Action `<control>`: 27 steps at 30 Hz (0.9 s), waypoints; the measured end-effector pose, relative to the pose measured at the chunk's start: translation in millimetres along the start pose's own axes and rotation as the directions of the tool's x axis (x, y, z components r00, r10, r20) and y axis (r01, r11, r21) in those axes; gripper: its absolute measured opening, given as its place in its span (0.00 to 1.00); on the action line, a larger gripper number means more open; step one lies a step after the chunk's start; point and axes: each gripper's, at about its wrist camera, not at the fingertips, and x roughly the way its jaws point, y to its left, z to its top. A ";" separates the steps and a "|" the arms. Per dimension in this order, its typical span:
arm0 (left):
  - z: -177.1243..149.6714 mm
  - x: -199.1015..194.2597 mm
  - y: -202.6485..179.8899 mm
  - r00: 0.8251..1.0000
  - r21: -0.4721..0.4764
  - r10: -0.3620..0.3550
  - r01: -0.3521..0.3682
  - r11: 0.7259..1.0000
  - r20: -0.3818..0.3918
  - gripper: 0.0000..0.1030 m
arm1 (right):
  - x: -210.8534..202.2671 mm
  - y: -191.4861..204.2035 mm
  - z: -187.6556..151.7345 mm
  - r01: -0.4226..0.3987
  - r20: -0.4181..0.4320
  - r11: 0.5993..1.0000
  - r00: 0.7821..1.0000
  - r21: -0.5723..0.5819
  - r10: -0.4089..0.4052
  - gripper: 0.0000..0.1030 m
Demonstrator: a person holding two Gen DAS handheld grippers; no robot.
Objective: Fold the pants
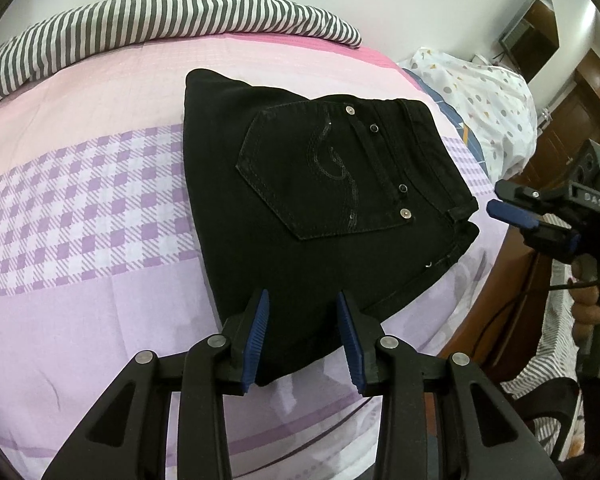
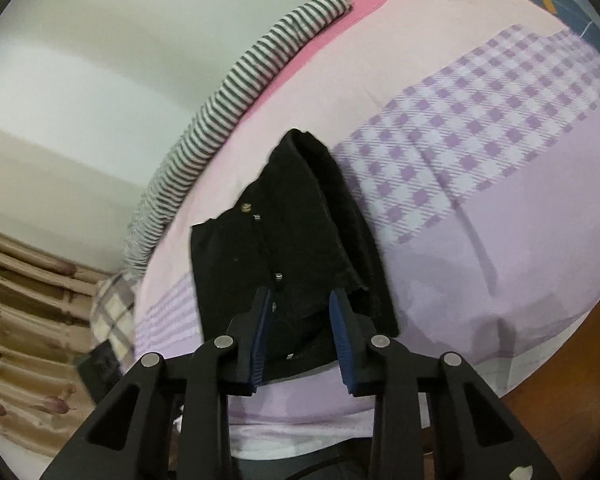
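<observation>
Left wrist view, pants: Your black pants [image 1: 300, 200] lie folded into a compact block on the bedsheet [image 1: 100, 208], back pocket [image 1: 320, 172] facing up, waistband toward the right edge of the bed.
Left wrist view, left gripper: Your left gripper [image 1: 303, 340] hangs over the near corner of the pants, blue pads [image 1: 256, 340] spread apart; the fabric shows in the gap, but neither pad presses on it.
Left wrist view, right gripper: Your right gripper [image 1: 532, 224] sits off the bed's right edge, just beside the waistband and apart from it, in your hand [image 1: 592, 300]; whether its fingers are spread you cannot tell from here.
Left wrist view, surroundings: A striped pillow [image 1: 160, 24] lines the far side; a patterned quilt [image 1: 488, 108] lies far right.
Right wrist view, right gripper: Your right gripper [image 2: 302, 344] points down at the waistband end, fingers parted, nothing pinched.
Right wrist view, pants: The folded layers run away from the fingers across the sheet, toward the striped pillow.
</observation>
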 end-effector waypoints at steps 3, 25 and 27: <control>1.0 1.0 0.5 1.000 -0.006 -0.004 0.004 1.000 -0.002 0.37 | 7.3 0.2 -2.3 0.008 -0.033 1.000 0.999 0.006 -0.008 0.28; -0.9 4.0 2.2 1.000 -0.028 0.000 0.000 1.000 0.003 0.37 | 32.2 -14.7 4.6 0.087 -0.079 0.992 0.994 0.092 -0.080 0.25; -1.4 4.0 2.5 1.000 -0.030 0.000 0.001 1.000 0.005 0.37 | 35.3 -16.1 4.9 0.110 -0.080 0.987 0.992 0.114 -0.101 0.25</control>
